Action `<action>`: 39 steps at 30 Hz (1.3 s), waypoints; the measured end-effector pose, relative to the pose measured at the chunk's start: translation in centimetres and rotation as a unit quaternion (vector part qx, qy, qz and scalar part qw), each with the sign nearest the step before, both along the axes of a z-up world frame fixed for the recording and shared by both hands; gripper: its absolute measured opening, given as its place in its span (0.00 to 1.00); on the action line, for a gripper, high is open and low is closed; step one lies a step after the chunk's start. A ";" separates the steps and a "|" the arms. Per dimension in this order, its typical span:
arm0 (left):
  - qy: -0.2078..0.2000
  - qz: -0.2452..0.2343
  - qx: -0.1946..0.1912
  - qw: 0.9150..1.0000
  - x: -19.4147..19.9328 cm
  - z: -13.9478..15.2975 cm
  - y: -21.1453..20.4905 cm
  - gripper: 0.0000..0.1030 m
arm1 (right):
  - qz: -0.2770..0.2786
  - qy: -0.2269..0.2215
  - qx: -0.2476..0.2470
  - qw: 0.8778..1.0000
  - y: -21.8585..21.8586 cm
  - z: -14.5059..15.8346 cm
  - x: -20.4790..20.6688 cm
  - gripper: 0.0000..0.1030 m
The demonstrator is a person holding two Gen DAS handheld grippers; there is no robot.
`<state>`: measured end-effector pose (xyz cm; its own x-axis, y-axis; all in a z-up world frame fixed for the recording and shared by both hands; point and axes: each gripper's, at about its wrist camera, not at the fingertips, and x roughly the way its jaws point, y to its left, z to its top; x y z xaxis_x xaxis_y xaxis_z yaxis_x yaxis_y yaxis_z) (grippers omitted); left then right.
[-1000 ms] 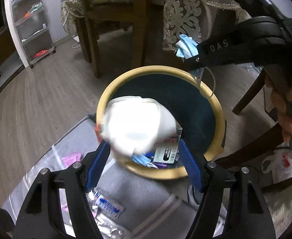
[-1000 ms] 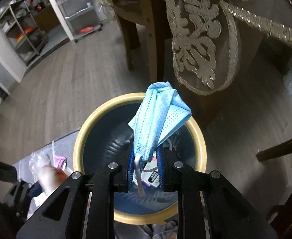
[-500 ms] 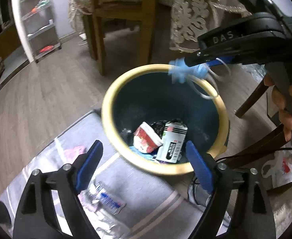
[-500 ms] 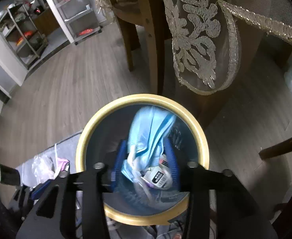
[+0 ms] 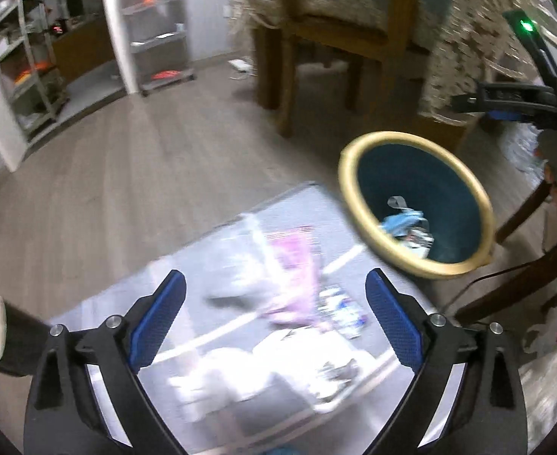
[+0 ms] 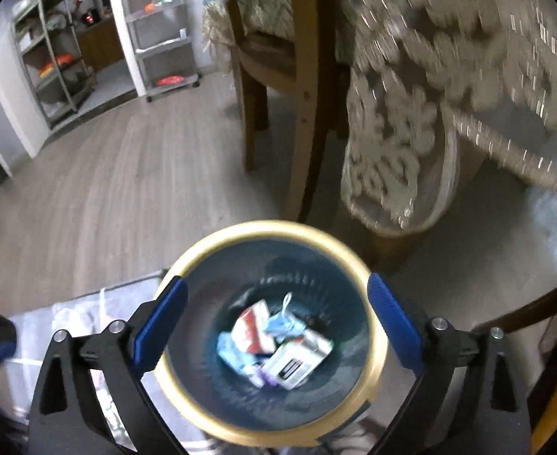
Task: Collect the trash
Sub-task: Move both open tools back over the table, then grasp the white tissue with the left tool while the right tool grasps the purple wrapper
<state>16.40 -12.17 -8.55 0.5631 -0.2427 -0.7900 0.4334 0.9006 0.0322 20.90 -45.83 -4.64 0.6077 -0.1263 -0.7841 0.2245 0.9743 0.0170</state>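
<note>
Right hand-held gripper [image 6: 274,320] hangs wide open over the bin [image 6: 369,265], blue mask [image 6: 284,326] inside. Left hand-held gripper [image 5: 274,320] is open too, above blurry litter [image 5: 297,276], maybe a pink wrapper.

- A wooden chair [image 6: 305,76] stands far from the camera on the grey wood-plank floor [image 6: 107,189].
- An embroidered lace tablecloth [image 6: 411,144] hangs down just right of the chair.
- Metal shelving racks [image 5: 32,68] line the far left wall, beside a white shelf unit [image 6: 161,30].
</note>
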 end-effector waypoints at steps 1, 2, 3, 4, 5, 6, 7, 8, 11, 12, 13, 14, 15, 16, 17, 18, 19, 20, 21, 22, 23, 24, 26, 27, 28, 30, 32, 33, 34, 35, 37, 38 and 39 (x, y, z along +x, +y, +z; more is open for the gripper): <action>-0.002 0.008 0.004 1.000 0.1 0.0 1.0 0.91 | 0.007 -0.010 -0.002 1.000 0.5 0.2 0.0 0.93; -0.004 0.017 0.009 1.000 0.2 0.1 2.1 0.92 | 0.018 -0.021 0.000 1.000 1.1 0.5 -0.1 0.93; -0.003 0.029 0.013 1.000 0.2 0.1 3.3 0.92 | 0.035 -0.030 0.006 0.999 1.8 0.6 -0.2 0.93; -0.003 0.037 0.015 0.999 0.3 0.1 4.4 0.92 | 0.048 -0.034 0.011 0.998 2.3 0.7 -0.2 0.93; -0.002 0.048 0.016 0.999 0.3 0.0 5.5 0.92 | 0.062 -0.038 0.017 0.997 3.0 0.7 -0.1 0.94; 0.000 0.058 0.015 0.998 0.2 -0.2 6.4 0.92 | 0.073 -0.041 0.024 0.996 3.5 0.7 -0.1 0.94; 0.002 0.064 0.014 0.998 0.2 -0.3 7.2 0.92 | 0.089 -0.046 0.037 0.994 4.2 0.8 -0.1 0.94; 0.004 0.072 0.013 0.997 0.1 -0.5 8.0 0.93 | 0.097 -0.049 0.042 0.993 4.7 0.8 -0.1 0.94; 0.008 0.083 0.017 0.996 -0.2 -1.2 9.8 0.93 | 0.113 -0.053 0.061 0.990 6.3 0.4 -0.1 0.94; 0.010 0.084 0.018 0.996 -0.2 -1.5 10.1 0.93 | 0.117 -0.049 0.072 0.989 6.9 0.1 0.0 0.94; 0.014 0.086 0.023 0.996 -0.2 -2.0 10.4 0.93 | 0.120 -0.044 0.079 0.989 7.4 -0.1 0.1 0.94; 0.018 0.090 0.027 0.995 -0.2 -2.5 10.7 0.93 | 0.122 -0.035 0.080 0.989 7.9 -0.5 0.2 0.94; 0.022 0.092 0.026 0.995 -0.3 -2.8 10.9 0.93 | 0.122 -0.022 0.077 0.989 8.5 -1.0 0.4 0.94; 0.028 0.094 0.025 0.995 -0.2 -3.3 11.1 0.93 | 0.124 -0.012 0.074 0.989 9.2 -1.2 0.4 0.94; 0.033 0.095 0.025 0.995 -0.2 -3.8 11.1 0.93 | 0.128 0.001 0.072 0.989 9.9 -1.8 0.6 0.94; 0.039 0.094 0.024 0.995 -0.2 -4.3 11.2 0.93 | 0.131 0.010 0.070 0.989 10.4 -2.2 0.7 0.94; 0.043 0.092 0.023 0.995 -0.3 -4.7 10.9 0.93 | 0.137 0.023 0.067 0.988 11.2 -2.8 0.9 0.94; 0.046 0.090 0.022 0.995 -0.4 -5.0 10.7 0.93 | 0.141 0.035 0.061 0.987 11.9 -3.4 1.0 0.94; 0.051 0.087 0.018 0.995 -0.5 -5.4 10.5 0.93 | 0.144 0.044 0.056 0.987 12.4 -3.8 1.0 0.94; 0.055 0.083 0.015 0.995 -0.5 -5.8 10.3 0.93 | 0.146 0.056 0.051 0.986 13.0 -4.4 1.3 0.94; 0.059 0.080 0.014 0.995 -0.6 -6.2 10.1 0.93 | 0.147 0.066 0.050 0.986 13.5 -5.0 1.4 0.93; 0.062 0.078 0.015 0.995 -0.6 -6.5 9.8 0.93 | 0.146 0.076 0.051 0.985 13.7 -5.5 1.6 0.93; 0.071 0.067 0.028 0.995 -0.8 -7.7 9.1 0.93 | 0.142 0.093 0.060 0.984 14.2 -6.4 2.0 0.92; 0.075 0.062 0.038 0.994 -0.8 -8.3 8.8 0.93 | 0.139 0.100 0.064 0.983 14.5 -6.9 2.2 0.92; 0.077 0.059 0.042 0.994 -0.8 -8.7 8.7 0.93 | 0.138 0.103 0.064 0.983 14.8 -7.1 2.3 0.92; 0.085 0.053 0.042 0.994 -0.8 -9.4 8.4 0.93 | 0.138 0.110 0.063 0.982 15.4 -7.2 2.4 0.92; 0.087 0.047 0.041 0.994 -0.8 -9.6 8.2 0.93 | 0.136 0.119 0.069 0.981 15.7 -7.7 2.5 0.91; 0.087 0.041 0.042 0.994 -0.8 -9.8 7.9 0.92 | 0.133 0.125 0.078 0.980 15.7 -8.1 2.7 0.90; 0.088 0.038 0.043 0.995 -0.9 -10.0 7.7 0.92 | 0.131 0.130 0.084 0.979 15.8 -8.4 2.7 0.86; 0.090 0.033 0.043 0.994 -0.9 -10.2 7.5 0.91 | 0.130 0.139 0.092 0.977 16.0 -8.8 2.9 0.79; 0.097 0.029 0.040 0.994 -0.9 -10.6 7.1 0.90 | 0.130 0.159 0.100 0.973 16.6 -9.8 3.2 0.69; 0.103 0.026 0.036 0.994 -0.9 -10.8 7.0 0.86 | 0.131 0.171 0.105 0.971 16.8 -10.3 3.3 0.65; 0.109 0.022 0.034 0.993 -0.9 -11.0 6.9 0.82 | 0.132 0.180 0.110 0.969 17.1 -10.8 3.4 0.63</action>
<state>15.52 -5.29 -19.57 0.3857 -0.1639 -0.9079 0.3969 0.9179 0.0029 24.28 -28.76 -15.48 0.2780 0.1896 -0.9417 -0.0020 0.9804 0.1968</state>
